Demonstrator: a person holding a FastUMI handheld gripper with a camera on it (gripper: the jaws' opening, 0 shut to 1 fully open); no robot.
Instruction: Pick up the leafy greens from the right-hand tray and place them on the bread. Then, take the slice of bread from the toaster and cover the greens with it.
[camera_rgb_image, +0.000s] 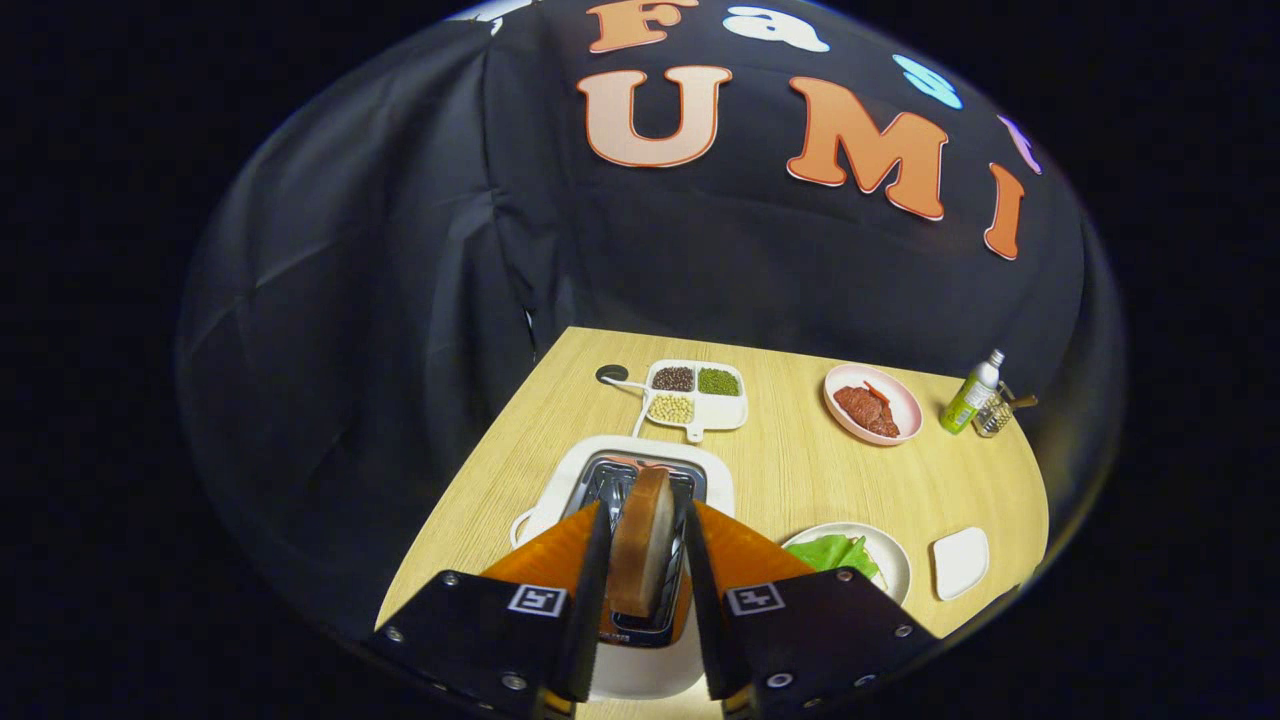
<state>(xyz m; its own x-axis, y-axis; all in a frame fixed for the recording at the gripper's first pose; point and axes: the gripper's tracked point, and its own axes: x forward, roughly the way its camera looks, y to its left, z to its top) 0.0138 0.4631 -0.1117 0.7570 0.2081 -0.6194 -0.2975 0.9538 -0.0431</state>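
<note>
since the leafy greens already lie on the plate by the table's near right edge, the gripper has its jaws clamped on the slice of bread, held upright over the toaster slot, apparently so it lifts out clean.

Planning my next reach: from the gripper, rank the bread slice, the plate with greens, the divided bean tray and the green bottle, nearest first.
1. Bread slice, between the gripper fingers, above the toaster.
2. Plate with greens, just right.
3. Divided bean tray, beyond the toaster.
4. Green bottle, far right.
</note>
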